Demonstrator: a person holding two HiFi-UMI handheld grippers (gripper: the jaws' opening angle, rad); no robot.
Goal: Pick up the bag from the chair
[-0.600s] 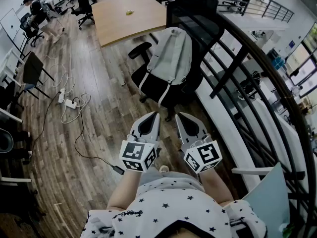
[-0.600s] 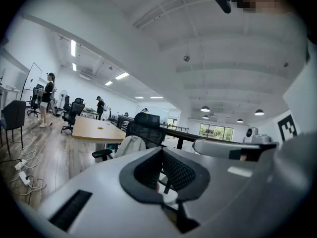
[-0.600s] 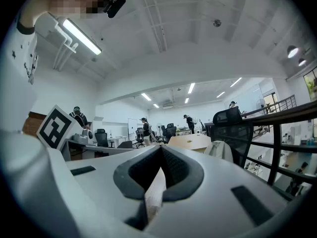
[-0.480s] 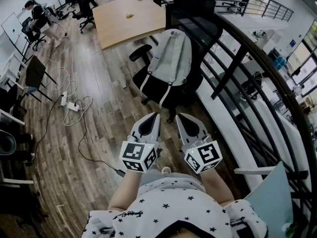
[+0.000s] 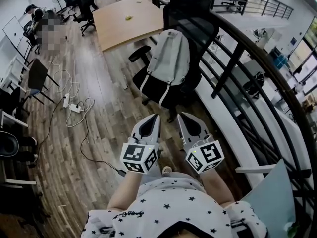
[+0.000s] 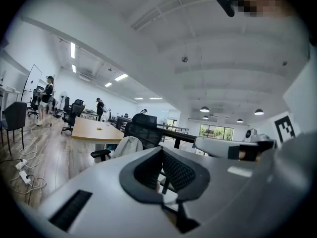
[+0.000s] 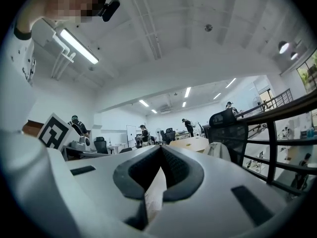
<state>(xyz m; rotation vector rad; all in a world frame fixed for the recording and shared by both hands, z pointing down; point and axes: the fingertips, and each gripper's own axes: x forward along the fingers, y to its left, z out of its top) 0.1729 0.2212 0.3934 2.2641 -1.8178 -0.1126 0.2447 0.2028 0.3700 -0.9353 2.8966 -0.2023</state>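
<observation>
A light grey backpack (image 5: 171, 58) leans upright on a black office chair (image 5: 185, 38) by the railing, its white straps hanging over the seat front. The bag (image 6: 128, 146) shows small and far in the left gripper view, and the bag (image 7: 218, 150) likewise in the right gripper view. My left gripper (image 5: 154, 117) and right gripper (image 5: 180, 116) are held side by side near my body, well short of the chair. Both have their jaws closed tip to tip with nothing between them.
A black metal railing (image 5: 247, 68) runs along the right. A wooden table (image 5: 129, 19) stands behind the chair. Power strips and cables (image 5: 74, 105) lie on the wood floor at left, with more office chairs (image 5: 34, 73) and people farther back.
The view has drifted slightly; the chair and bag sit a little nearer and the grippers a touch lower in the picture. Both grippers stay shut.
</observation>
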